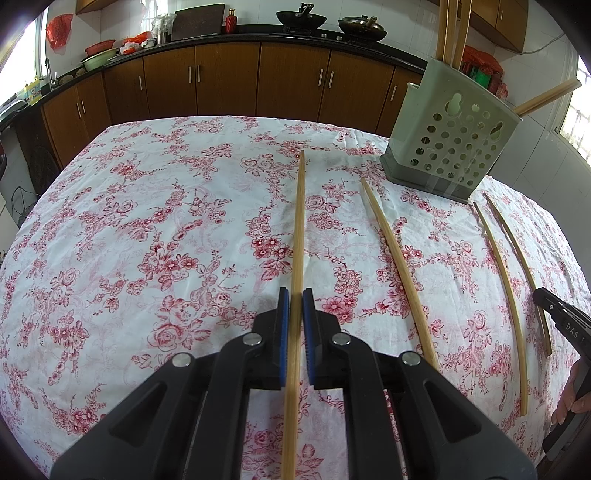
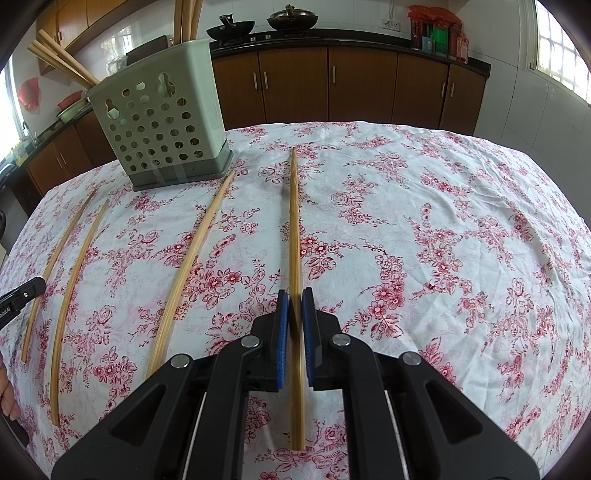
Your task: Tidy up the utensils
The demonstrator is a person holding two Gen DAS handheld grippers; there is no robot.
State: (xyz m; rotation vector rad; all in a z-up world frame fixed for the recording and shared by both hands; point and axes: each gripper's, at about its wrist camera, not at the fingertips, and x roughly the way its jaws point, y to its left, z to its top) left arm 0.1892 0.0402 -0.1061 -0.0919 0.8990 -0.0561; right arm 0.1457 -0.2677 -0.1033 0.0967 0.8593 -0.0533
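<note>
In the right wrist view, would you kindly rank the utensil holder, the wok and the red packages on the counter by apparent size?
1. Utensil holder, largest, though nearest the camera.
2. Red packages and wok: too alike to rank.

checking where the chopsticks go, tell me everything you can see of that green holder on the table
The holder is a pale green plastic box with round holes and two gourd-shaped slots in its facing wall, on a darker grey-green base. It stands upright on the floral tablecloth. Several wooden chopsticks lean out of its open top. Neither gripper touches it.
</note>
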